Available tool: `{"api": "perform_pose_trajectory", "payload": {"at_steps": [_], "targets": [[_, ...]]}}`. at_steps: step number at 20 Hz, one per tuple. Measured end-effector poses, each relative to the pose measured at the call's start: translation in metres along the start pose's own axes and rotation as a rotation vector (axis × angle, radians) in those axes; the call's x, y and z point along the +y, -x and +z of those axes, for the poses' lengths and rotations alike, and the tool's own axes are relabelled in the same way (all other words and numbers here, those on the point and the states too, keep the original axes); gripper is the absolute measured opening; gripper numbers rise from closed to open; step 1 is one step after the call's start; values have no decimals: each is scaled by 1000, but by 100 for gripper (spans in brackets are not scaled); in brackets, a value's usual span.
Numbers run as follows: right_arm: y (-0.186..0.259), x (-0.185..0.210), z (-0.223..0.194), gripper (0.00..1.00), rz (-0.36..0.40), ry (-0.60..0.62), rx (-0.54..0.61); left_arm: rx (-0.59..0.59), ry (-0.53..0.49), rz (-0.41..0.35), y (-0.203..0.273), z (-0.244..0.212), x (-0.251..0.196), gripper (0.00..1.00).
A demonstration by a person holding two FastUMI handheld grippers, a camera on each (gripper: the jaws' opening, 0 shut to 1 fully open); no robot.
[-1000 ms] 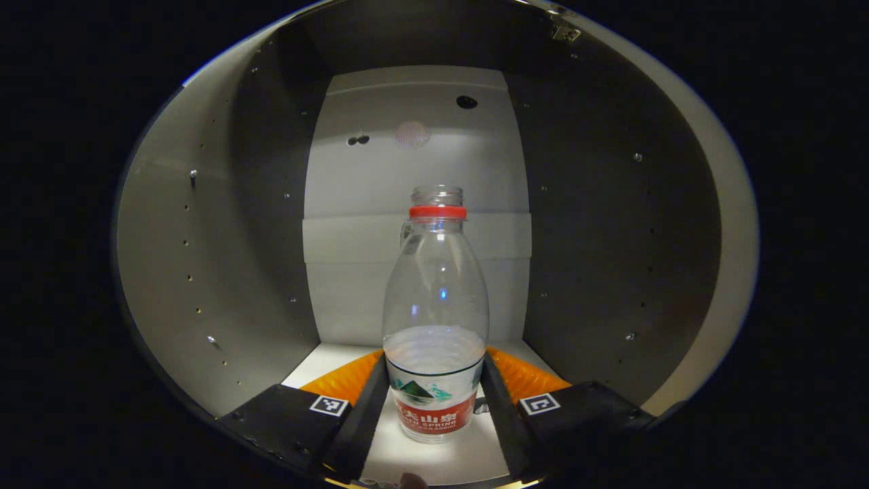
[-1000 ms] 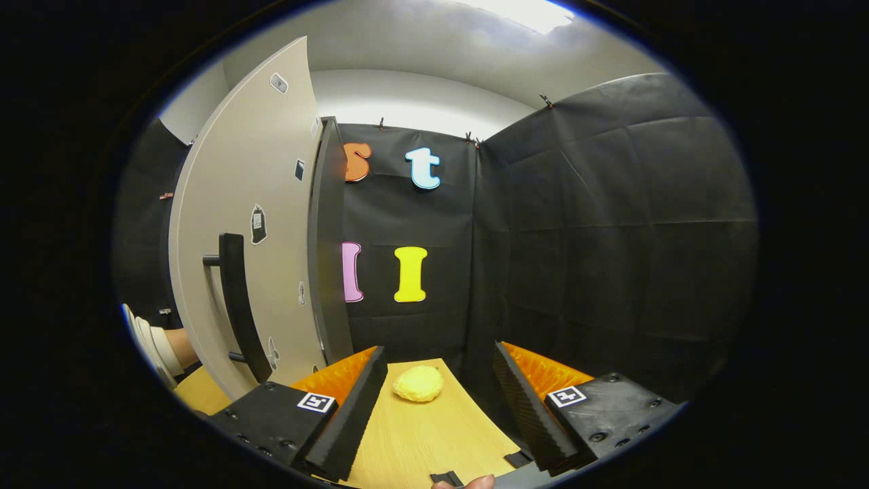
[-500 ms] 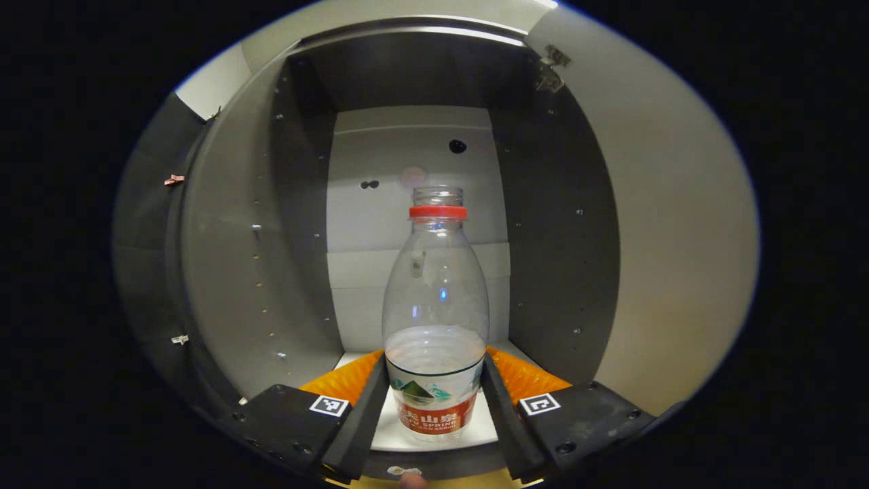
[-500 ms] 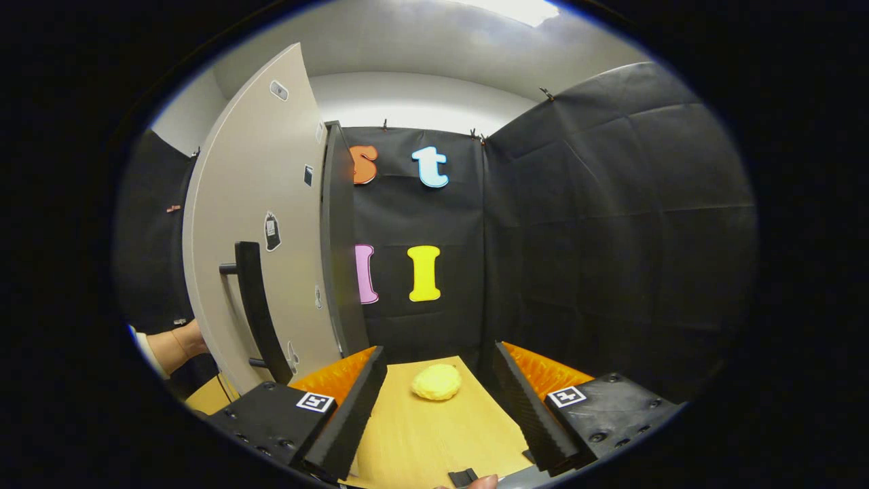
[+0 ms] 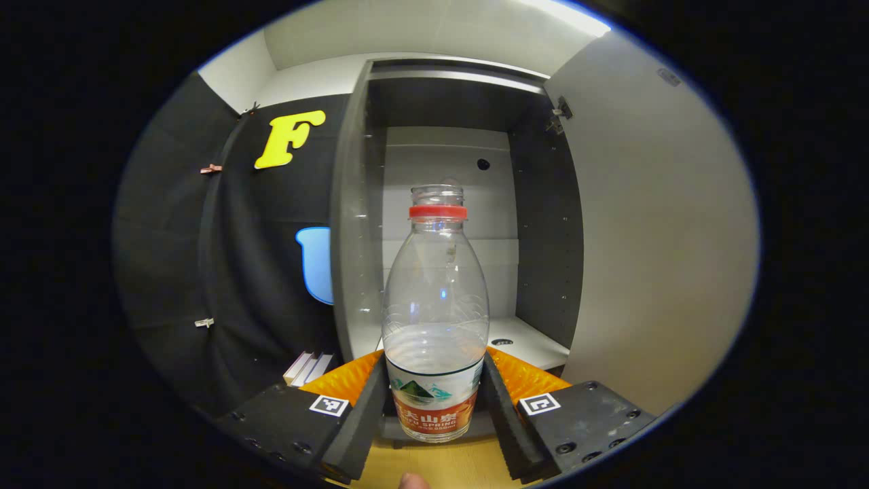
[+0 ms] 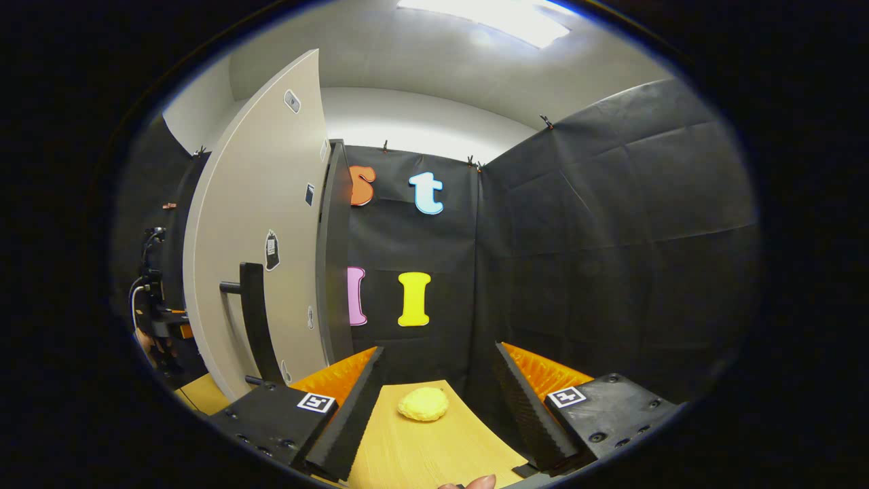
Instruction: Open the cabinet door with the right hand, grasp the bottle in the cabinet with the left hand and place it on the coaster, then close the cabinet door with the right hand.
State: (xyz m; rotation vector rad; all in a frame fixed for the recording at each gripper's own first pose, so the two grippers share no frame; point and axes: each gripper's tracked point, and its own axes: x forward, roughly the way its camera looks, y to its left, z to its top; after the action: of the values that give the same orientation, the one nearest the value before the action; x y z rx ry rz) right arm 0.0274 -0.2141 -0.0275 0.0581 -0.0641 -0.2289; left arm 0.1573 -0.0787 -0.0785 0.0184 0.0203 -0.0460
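A clear plastic bottle point(image 5: 435, 299) with a red neck ring, no cap and a little water stands upright between my left gripper's point(image 5: 434, 401) fingers, which are shut on its labelled lower part. It hangs just outside the cabinet point(image 5: 448, 204), above the wooden table's edge. The cabinet door point(image 5: 652, 224) stands swung open on the right in the left gripper view. In the right gripper view the same door point(image 6: 261, 224) with its dark bar handle point(image 6: 252, 319) stands to the left. My right gripper point(image 6: 438, 401) is open, with nothing between its fingers, above the table.
A yellow lumpy object point(image 6: 423, 403) lies on the wooden table point(image 6: 421, 448) ahead of the right gripper. White flat items point(image 5: 309, 367) lean at the cabinet's foot on the left. The other gripper's rig point(image 6: 153, 319) shows left of the door.
My left gripper has drawn back out of the cabinet with the bottle held in it. The right gripper has shifted slightly, still open; the hand by the door has moved away.
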Motion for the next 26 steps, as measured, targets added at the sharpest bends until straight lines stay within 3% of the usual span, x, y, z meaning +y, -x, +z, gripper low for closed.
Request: {"api": "perform_pose_trajectory", "payload": {"at_steps": [8,19,26], "targets": [[0,12,2,98,-25,-32,3,-36,-48,8,73,-43,35,77],[15,33,18,98,-49,26,-46,21,-1,-44,138,-176,60,77],[28,41,22,98,-78,31,-33,81,19,-114,151,-257,68,77]]}}
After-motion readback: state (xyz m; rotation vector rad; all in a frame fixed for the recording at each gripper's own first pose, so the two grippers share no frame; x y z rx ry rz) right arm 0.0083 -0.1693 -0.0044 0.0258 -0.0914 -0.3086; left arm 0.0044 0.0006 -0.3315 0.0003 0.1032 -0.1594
